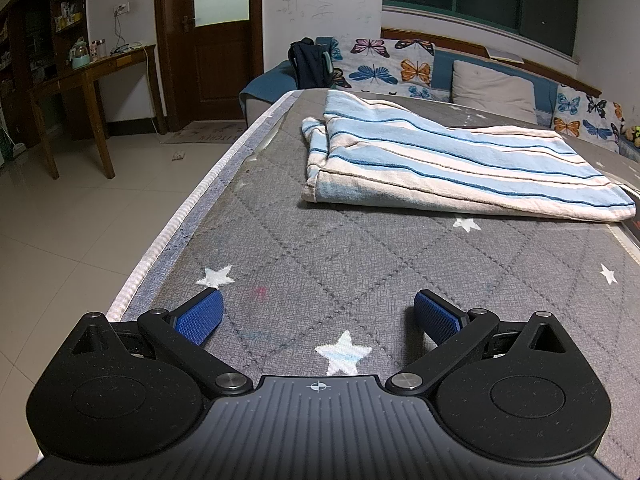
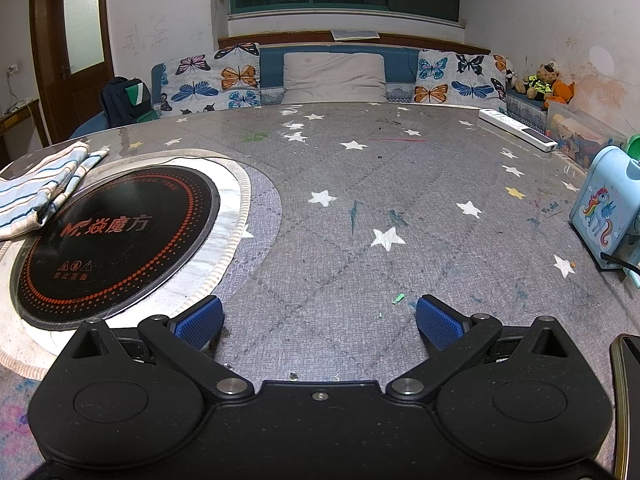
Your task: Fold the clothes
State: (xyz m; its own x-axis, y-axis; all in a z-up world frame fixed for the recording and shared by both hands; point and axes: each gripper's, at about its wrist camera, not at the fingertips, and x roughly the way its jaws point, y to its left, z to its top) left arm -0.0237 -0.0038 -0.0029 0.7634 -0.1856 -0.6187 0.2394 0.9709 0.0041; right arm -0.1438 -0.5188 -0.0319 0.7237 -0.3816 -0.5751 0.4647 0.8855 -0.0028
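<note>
Striped towel (image 2: pixel 38 188) cropped at left edge

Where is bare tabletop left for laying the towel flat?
Bare cloth runs from the open right tongs back to the power strip, between cooktop and unicorn box. Crowded: the striped towel overlaps the cooktop.

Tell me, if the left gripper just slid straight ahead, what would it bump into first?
Probably the striped cloth. The left gripper is open, with only bare grey tablecloth before it; depth is hard to judge.
</note>
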